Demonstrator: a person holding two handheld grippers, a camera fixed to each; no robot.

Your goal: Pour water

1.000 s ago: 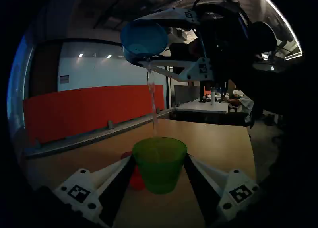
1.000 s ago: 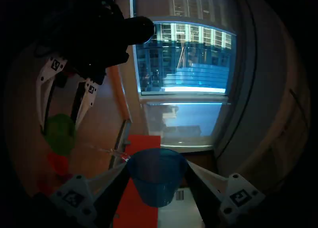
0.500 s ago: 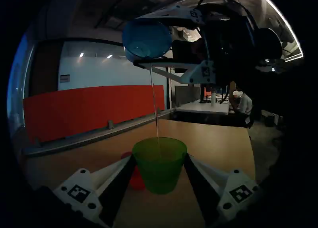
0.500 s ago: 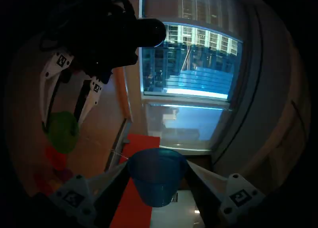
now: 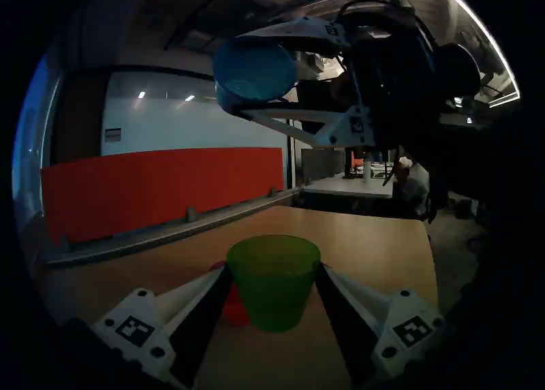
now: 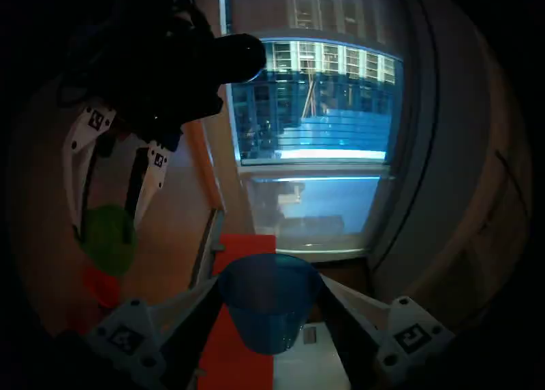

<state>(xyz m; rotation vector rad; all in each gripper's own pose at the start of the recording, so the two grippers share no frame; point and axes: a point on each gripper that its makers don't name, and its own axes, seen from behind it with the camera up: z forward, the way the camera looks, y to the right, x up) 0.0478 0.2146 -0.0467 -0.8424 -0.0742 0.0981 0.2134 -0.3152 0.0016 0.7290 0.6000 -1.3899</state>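
**Green and blue cups, each held in a gripper above the table**

Left gripper view. Across the left half of the frame, an orange partition (image 5: 157, 186) standing behind the table (image 5: 381, 240). Low and just left of centre, a red cup (image 5: 235, 310), half hidden behind the nearer cup. At bottom centre, the green cup (image 5: 274, 291), upright with its mouth open upward, clenched between both fingers of the left gripper (image 5: 273, 281), one finger pressed to each side. Directly above, in the upper centre, the blue cup (image 5: 255, 70), tipped over with its mouth turned toward the lower left, well apart from the green rim. Grasped above and below by the two fingers of the right gripper (image 5: 235, 73), reaching in from the upper right.

Right gripper view. At upper left, the left gripper (image 6: 105, 226), pointing down the frame and closed on the green cup (image 6: 107, 237) at the far left edge. Just below, the red cup (image 6: 102, 284). Left of bottom centre, the orange partition (image 6: 238, 322). At bottom centre, the blue cup (image 6: 269, 312), held tight between both fingers of the right gripper (image 6: 269, 288). Across the centre and right, a window (image 6: 320, 131) with a building outside.
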